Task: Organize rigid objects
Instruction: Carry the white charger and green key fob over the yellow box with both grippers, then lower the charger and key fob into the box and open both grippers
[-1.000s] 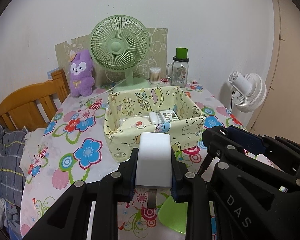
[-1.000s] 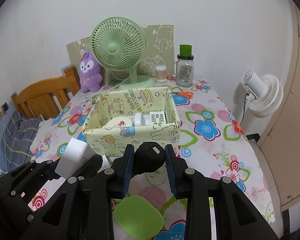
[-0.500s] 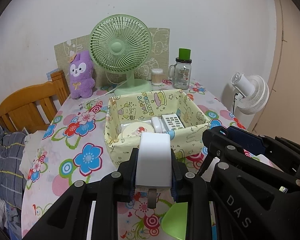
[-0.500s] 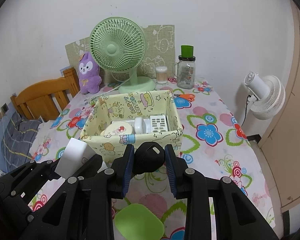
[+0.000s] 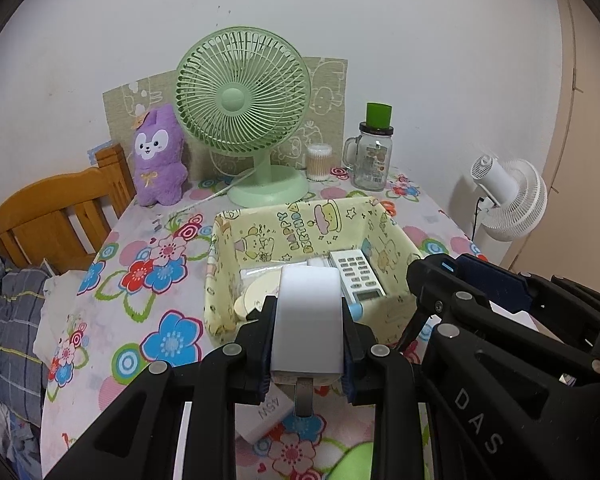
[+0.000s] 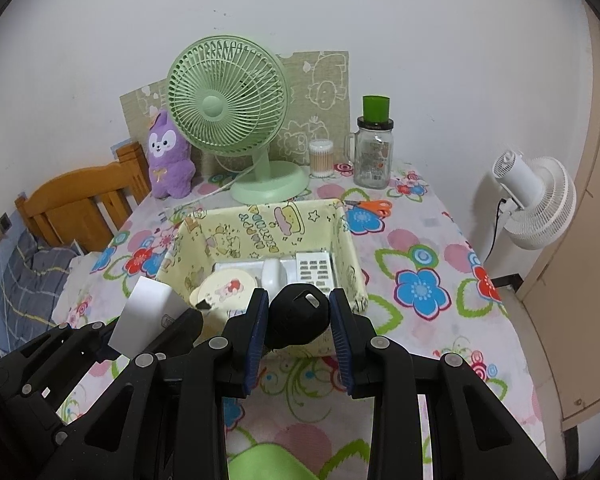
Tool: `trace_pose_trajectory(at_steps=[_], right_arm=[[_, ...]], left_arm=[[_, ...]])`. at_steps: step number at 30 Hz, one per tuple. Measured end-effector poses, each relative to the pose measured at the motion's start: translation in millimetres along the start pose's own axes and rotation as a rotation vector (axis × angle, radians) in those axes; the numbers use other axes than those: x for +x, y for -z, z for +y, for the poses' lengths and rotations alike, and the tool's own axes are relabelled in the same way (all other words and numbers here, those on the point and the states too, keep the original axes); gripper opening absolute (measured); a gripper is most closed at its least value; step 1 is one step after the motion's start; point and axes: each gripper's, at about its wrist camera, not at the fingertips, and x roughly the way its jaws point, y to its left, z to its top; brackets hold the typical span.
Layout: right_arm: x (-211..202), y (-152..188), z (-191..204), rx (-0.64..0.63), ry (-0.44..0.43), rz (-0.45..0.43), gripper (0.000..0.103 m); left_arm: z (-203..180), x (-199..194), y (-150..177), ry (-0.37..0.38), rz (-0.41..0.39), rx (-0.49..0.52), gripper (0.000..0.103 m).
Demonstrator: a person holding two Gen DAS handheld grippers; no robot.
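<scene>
My left gripper [image 5: 306, 314] is shut on a white rectangular block [image 5: 306, 320], held just above the near edge of the yellow cartoon-print fabric basket [image 5: 296, 220]. My right gripper [image 6: 298, 316] is shut on a black rounded object [image 6: 298, 318], also at the basket's [image 6: 260, 232] near wall. In the basket lie a white keypad device [image 5: 356, 276], a round cream case [image 5: 260, 292] and other white items. In the right wrist view the left gripper's white block [image 6: 146, 316] shows at lower left. The basket's near wall is partly hidden behind both held things.
Behind the basket stand a green desk fan [image 5: 244, 120], a purple plush [image 5: 158, 156], a cotton swab tub [image 5: 319, 162] and a green-capped glass jar [image 5: 374, 156]. Orange scissors [image 6: 370, 206] lie right of the basket. A small white block [image 5: 266, 416] and a green flat thing [image 6: 264, 464] lie below. A wooden chair [image 5: 56, 216] stands left, a white fan [image 5: 508, 200] right.
Both grippers have moved forward toward the basket, which now looks closer and lower in both views. Each keeps its grip, the left on the white block, the right on the black object.
</scene>
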Motion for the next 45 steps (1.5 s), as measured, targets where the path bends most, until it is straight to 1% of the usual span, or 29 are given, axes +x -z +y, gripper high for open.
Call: trace_pose_trajectory(at_steps=[6,14,22,25,29,35,38,42,45], right_arm=[[10.5,-12.6,-0.3,-0.007,0.0,-0.004,0.034],[29.8,-27.4,-0.7,-0.003,-0.028,0.011,0.034],[54.6,-41.6,-2.0,-0.007,-0.033,0.021,0.034],[65.9,-47.8,-2.2,-0.004,-0.063,0.032,0.034],[83.6,-54.9,-2.5,-0.008,-0.075,0.043,0.034],[113.9,-56.3,-4.2,-0.02,-0.086,0.084,0.034],[126.8,-56.8,-5.3,-0.016,-0.09,0.097,0.034],[143.0,-58.3,-7.3,-0.017,-0.114,0.118,0.035],[150.0,-56.5,-8.4,-0.005,-0.114,0.126,0.035]], left_arm=[[3.6,11.8,-11.2,0.004,0.01,-0.022,0.026],[8.4,28.5,-23.0,0.001,0.019,-0.027,0.026],[12.6,52.0,-36.7,-0.005,0.039,-0.028,0.026],[17.0,62.8,-41.5,0.011,0.057,-0.049,0.026],[19.3,76.6,-47.5,-0.009,0.062,-0.041,0.026],[20.4,102.2,-48.8,-0.009,0.101,-0.031,0.026],[21.3,112.7,-48.4,-0.012,0.118,-0.041,0.026],[20.4,123.4,-48.7,-0.011,0.131,-0.038,0.026],[20.3,129.3,-47.6,-0.002,0.144,-0.036,0.027]])
